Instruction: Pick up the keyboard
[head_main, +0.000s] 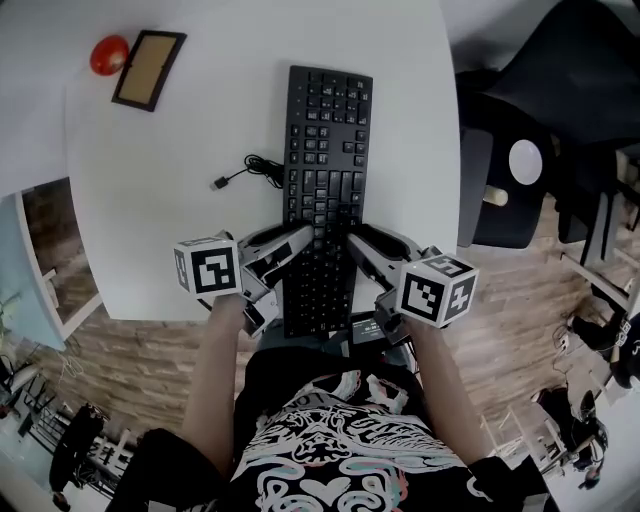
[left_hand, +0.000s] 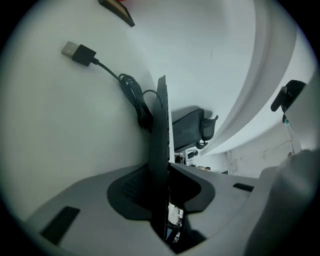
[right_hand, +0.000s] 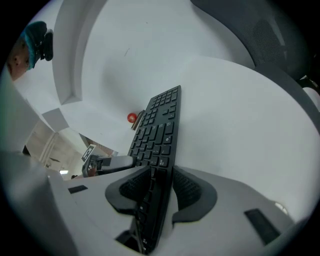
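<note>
Inspector: Patterned shirt (head_main: 340, 440) fills the foreground. Status of the grippers?

Assessor: Jaws of the left gripper (head_main: 298, 238) clamp the keyboard (head_main: 326, 140) by its left edge, and those of the right gripper (head_main: 356, 242) clamp its right edge. It lies lengthwise on the white table (head_main: 170, 240), near end at the front rim.

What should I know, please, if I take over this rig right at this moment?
Left gripper: jaws closed on the near left edge of the keyboard.
Right gripper: jaws closed on its near right edge.
Keyboard: lies lengthwise on the white table, and its near end appears to overhang the edge toward you. Its cable lies loose on the left, with the plug free.
Done: both grips are set.
Left: the lift. The keyboard does not look raised yet. Raising both hands evenly should keep it level; mind the trailing cable.
</note>
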